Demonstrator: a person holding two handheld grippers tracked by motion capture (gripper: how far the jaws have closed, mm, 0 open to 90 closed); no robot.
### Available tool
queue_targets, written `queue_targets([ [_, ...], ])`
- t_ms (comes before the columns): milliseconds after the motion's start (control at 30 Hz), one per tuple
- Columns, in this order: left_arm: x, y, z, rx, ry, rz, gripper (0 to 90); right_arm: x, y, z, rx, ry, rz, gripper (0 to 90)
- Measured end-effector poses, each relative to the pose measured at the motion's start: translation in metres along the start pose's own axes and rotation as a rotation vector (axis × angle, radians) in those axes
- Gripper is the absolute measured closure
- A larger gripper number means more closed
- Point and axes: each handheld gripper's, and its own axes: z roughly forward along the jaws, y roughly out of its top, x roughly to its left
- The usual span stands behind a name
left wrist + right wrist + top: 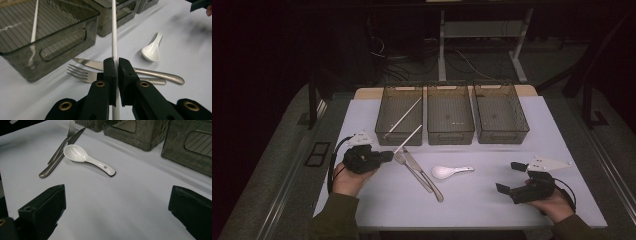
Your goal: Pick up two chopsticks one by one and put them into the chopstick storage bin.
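The left gripper (116, 75) has its black jaws pressed together on a white chopstick (114, 32), pinching it near one end so that the thin stick runs straight up between the pads and points toward the row of bins. In the high view the same left gripper (384, 156) sits at the left of the white counter (492, 200), and the held chopstick (408, 138) slants up and to the right, its far tip near the front wall of the left bin (401, 116). A second white chopstick (404, 118) lies slanted inside that left bin. Just to the right of the held stick a fork (406, 166) and a knife (424, 175) lie side by side on the counter, touching or nearly so, and a white spoon (451, 171) rests a little farther right, apart from them. The middle bin (450, 115) and the right bin (500, 114) stand in line beside the left one. The right gripper (511, 176) rests well apart at the right of the counter with its jaws spread wide and nothing between them.
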Motion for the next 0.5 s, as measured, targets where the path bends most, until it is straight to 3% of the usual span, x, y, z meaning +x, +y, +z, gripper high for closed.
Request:
queue_targets([
  [500,0.017,0.027,0.005,-0.044,0.012,-0.003,84.7,0.0,0.0,0.0,-0.002,-0.001,0.005,1.4],
])
